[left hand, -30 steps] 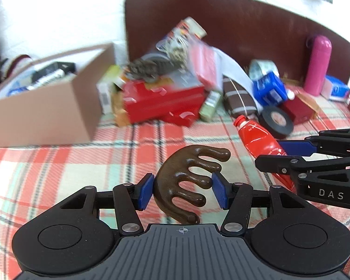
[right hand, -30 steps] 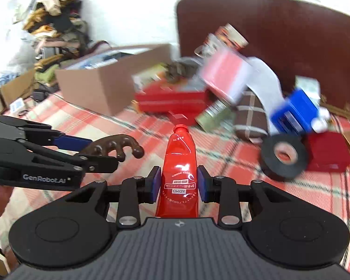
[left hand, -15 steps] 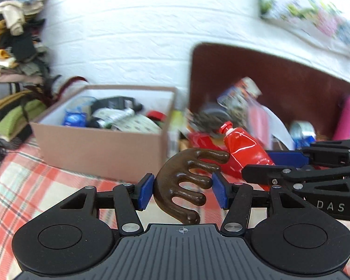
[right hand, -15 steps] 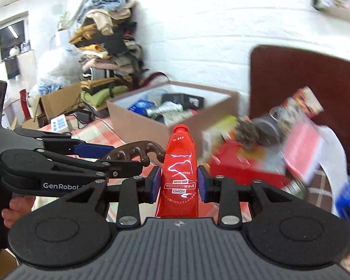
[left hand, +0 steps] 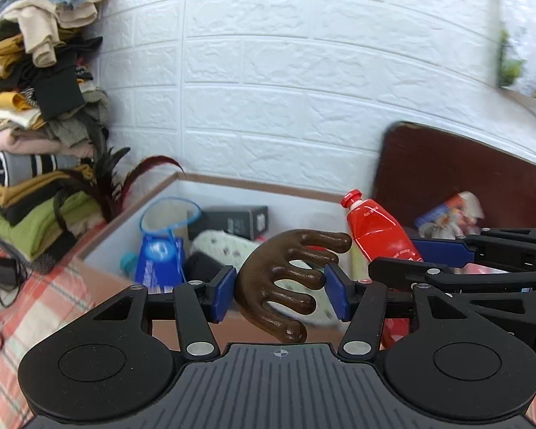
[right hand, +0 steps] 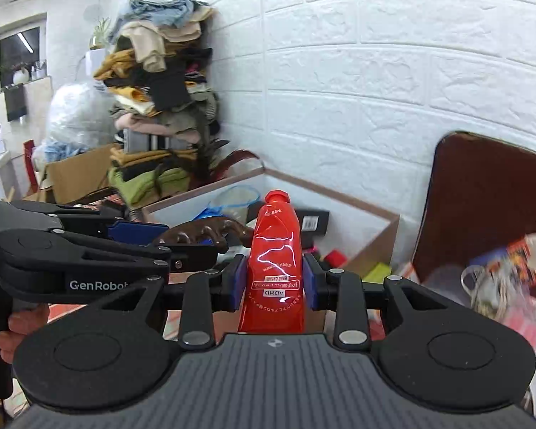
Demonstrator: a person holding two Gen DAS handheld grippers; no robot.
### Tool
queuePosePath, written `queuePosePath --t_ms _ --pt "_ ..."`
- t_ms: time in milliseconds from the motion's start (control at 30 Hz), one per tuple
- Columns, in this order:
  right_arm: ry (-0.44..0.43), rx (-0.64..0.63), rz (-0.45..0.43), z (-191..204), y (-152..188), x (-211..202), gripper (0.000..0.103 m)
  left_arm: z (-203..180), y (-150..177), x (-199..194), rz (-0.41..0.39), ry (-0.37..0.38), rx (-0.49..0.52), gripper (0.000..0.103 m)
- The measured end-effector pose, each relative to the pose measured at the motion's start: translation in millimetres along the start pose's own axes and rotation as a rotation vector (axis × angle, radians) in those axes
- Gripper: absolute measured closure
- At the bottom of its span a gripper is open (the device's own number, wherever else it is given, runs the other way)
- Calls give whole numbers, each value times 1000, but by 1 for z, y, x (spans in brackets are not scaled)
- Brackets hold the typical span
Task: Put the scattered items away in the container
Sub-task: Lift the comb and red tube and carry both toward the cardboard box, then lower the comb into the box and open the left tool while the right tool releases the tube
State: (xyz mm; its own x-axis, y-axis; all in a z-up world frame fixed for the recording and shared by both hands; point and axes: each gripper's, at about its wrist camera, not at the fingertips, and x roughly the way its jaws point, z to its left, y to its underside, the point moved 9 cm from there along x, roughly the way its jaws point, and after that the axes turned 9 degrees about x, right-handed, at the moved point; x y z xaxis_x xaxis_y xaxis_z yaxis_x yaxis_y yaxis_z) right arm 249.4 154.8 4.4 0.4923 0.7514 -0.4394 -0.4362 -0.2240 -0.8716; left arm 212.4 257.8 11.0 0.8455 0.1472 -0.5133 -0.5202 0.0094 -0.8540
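Left gripper (left hand: 281, 295) clamped on a brown wooden comb (left hand: 286, 280), blue pads pressed against both sides, prongs fanning off to the right. Right gripper (right hand: 274, 280) squeezed tight around a red tube (right hand: 273, 268), cap end pointing up and away, white label text on the front. Both held up in the air side by side, the right one's black fingers visible just right of the comb in the left wrist view, the left one's arm with "GenRobot" lettering crossing the left half of the right wrist view.

Sitting beyond and below both: an open cardboard box (left hand: 232, 182) against a white brick-pattern wall (left hand: 286, 89). Already pretty full inside, with a black box (left hand: 232, 218) at the far side, a blue packet (left hand: 159, 261) near the left, a blue-rimmed net thing (left hand: 169, 211) above it, and something white and spotted (left hand: 225, 246) in the middle. Comb hanging roughly over the box's near edge, tube over its right part.

Messy stack of folded clothes (left hand: 35, 107) far left, red checked cloth (left hand: 25, 307) under the box, dark brown headboard (left hand: 464, 178) on the right with blurry packaging (right hand: 511, 268) in front of it. Bit of a hand (right hand: 7, 325) on the left gripper's handle.
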Motion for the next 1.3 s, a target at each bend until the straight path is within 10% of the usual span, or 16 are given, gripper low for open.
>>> queuePosePath --t_ms 467,667,1300 --pt "33 -19 2 -45 -23 119 66 51 -10 114 77 -33 -42 47" --pt "106 -52 -25 -64 -20 144 48 65 -1 125 67 -117 -65 0" --pt "85 -14 -10 -64 -11 117 32 53 1 95 69 -113 -25 0"
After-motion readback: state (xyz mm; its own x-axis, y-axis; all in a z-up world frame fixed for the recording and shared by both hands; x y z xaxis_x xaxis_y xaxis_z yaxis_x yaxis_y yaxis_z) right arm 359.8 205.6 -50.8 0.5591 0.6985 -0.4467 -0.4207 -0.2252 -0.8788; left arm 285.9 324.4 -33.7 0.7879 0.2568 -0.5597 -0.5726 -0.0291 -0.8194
